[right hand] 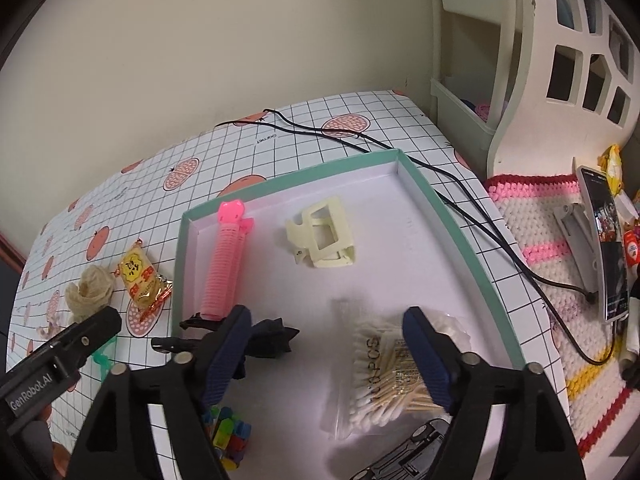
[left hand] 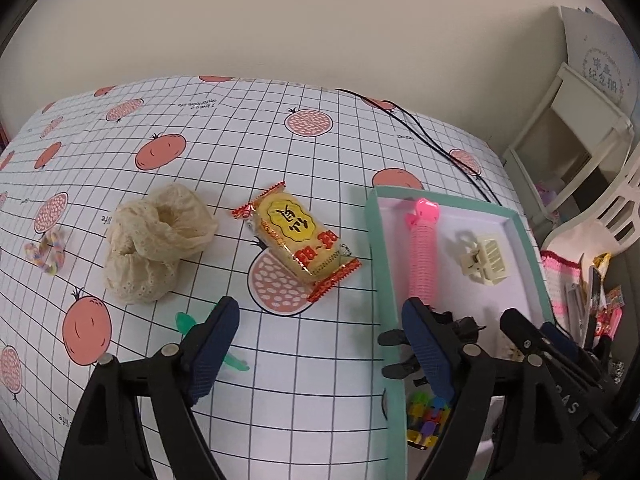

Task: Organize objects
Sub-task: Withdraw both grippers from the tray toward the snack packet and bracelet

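Clear-plastic cotton swab bag (right hand: 394, 376) lies between the wide-spread, empty right gripper (right hand: 338, 354) fingers inside the green-rimmed tray (right hand: 448, 216); its slick film may slip during closure.

This is a home, likely a bedroom or living corner. A table (left hand: 280, 128) stands against a plain cream wall (left hand: 320, 20), covered in a grid-and-fruit printed cloth. Past its right edge are a white cut-out shelf unit (right hand: 560, 60), a crocheted pink-and-white mat (right hand: 540, 216), and a phone on a stand (right hand: 604, 248).
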The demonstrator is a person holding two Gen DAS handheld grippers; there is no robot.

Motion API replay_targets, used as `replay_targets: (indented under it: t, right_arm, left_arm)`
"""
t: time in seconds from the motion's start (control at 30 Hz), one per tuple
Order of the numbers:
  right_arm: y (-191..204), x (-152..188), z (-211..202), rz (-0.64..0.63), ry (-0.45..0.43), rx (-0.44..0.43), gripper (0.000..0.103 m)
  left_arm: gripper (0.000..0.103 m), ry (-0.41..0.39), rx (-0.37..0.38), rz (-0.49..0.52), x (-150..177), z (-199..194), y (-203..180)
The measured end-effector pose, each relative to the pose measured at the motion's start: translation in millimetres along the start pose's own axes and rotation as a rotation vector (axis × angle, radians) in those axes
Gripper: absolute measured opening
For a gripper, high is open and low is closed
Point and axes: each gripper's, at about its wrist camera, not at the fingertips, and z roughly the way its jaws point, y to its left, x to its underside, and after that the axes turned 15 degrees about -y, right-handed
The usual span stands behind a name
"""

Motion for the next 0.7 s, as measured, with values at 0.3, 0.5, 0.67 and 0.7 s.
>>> replay_targets:
  t: [0.3, 0.5, 0.67, 0.7]
  right_arm:
    - [1.9, 1.5, 4.1, -0.016, -0.001, 0.012, 0.099]
    - [1.2, 1.9, 4.8, -0.020, -0.006, 0.018, 0.102]
    - [0.5, 2.7, 6.4, -0.026, -0.003, 0.026, 0.103]
    - [0.3, 3.0, 6.6, -0.025, -0.002, 0.026, 0.103]
  left_arm:
    - [0.096, -0.020, -0.020, 0.020, 1.3, 1.4, 3.2]
    - [0.096, -0.037, -0.034, 0.033, 0.0, 1.5, 3.5]
    - [0.096, -0.038, -0.036, 0.039, 0.1, 2.4, 3.0]
    - [0.096, -0.035, -0.037, 0.040, 0.1, 2.7, 2.9]
